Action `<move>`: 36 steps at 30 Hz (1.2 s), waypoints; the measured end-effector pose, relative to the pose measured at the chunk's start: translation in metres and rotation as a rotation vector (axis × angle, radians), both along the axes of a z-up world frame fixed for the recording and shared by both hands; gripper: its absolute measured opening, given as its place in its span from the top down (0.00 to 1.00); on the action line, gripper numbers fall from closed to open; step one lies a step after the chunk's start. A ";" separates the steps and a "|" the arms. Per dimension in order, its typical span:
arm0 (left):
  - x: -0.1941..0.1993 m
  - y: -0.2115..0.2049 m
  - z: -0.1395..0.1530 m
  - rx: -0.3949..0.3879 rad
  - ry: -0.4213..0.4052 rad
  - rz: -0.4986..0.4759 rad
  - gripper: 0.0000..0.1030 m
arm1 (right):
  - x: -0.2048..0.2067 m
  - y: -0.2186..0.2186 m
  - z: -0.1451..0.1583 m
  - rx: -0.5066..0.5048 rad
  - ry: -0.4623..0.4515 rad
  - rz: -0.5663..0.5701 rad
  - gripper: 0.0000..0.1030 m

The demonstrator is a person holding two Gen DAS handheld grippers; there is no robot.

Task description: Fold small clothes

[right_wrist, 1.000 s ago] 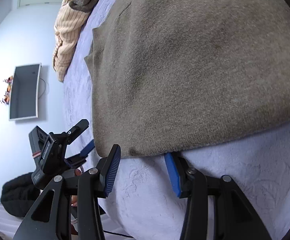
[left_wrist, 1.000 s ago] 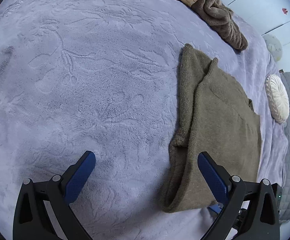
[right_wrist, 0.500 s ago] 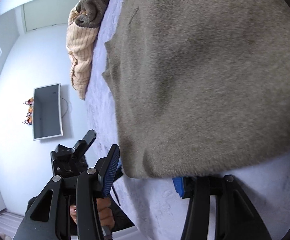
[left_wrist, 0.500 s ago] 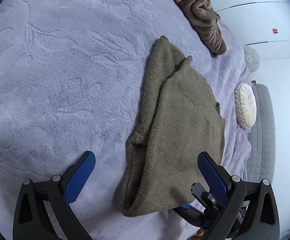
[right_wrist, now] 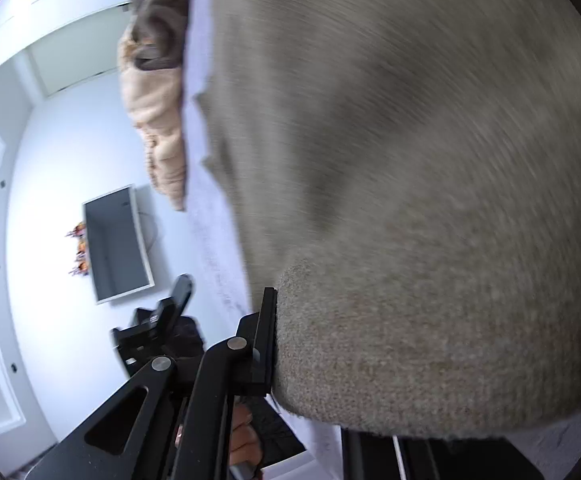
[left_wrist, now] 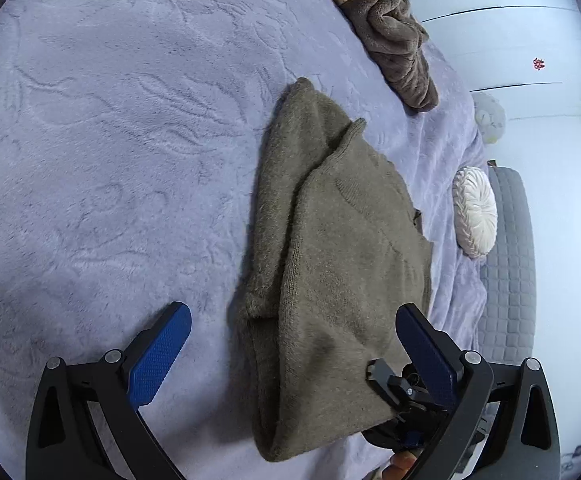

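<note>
The olive sweater (left_wrist: 342,264) lies partly folded on the lavender blanket (left_wrist: 122,152), running from the centre of the left wrist view down to its lower middle. Its near corner at the lower right is lifted off the blanket. The left gripper (left_wrist: 290,344) hangs above that near end with its blue pads (left_wrist: 158,360) spread wide, one over bare blanket and the other over the sweater's right edge, holding nothing. Just behind the right pad, the right gripper (left_wrist: 406,404) has the raised corner clamped.

In the right wrist view (much of it blurred), the sweater (right_wrist: 430,208) fills the right and centre of the frame. Its hem is drawn up between the black fingers (right_wrist: 264,344) of the right gripper (right_wrist: 322,368), which are closed on it.

A brown and cream clothes pile (left_wrist: 386,28) sits at the top of the left wrist view. A round white cushion (left_wrist: 474,212) is at the right edge.
</note>
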State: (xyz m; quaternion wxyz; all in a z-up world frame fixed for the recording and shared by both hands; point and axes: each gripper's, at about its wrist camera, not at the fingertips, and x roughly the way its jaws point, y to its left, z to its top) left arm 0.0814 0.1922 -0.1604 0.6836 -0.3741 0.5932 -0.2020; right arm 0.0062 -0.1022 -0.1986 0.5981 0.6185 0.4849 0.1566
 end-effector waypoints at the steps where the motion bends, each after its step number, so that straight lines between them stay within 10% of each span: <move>1: 0.004 -0.002 -0.002 -0.036 0.006 -0.010 0.00 | 0.003 -0.003 0.010 -0.002 -0.038 0.003 0.90; 11: 0.059 -0.040 -0.018 -0.303 0.036 -0.063 0.00 | 0.018 -0.006 0.056 -0.064 -0.191 0.092 0.90; 18: 0.064 -0.080 -0.009 -0.002 -0.022 -0.182 0.01 | 0.001 0.024 0.024 -0.232 -0.011 0.367 0.84; 21: 0.062 -0.088 -0.006 0.072 -0.052 -0.211 0.08 | -0.011 0.028 0.037 -0.362 -0.024 0.508 0.52; 24: 0.060 -0.097 -0.002 0.171 -0.084 -0.245 0.23 | -0.014 0.001 0.070 -0.445 -0.107 0.497 0.49; 28: 0.059 -0.105 -0.002 0.311 -0.100 -0.273 0.45 | 0.009 -0.050 0.103 -0.667 -0.136 0.339 0.93; 36: 0.056 -0.109 0.012 0.378 -0.151 -0.242 0.83 | 0.081 -0.062 0.075 -0.998 -0.090 0.387 0.95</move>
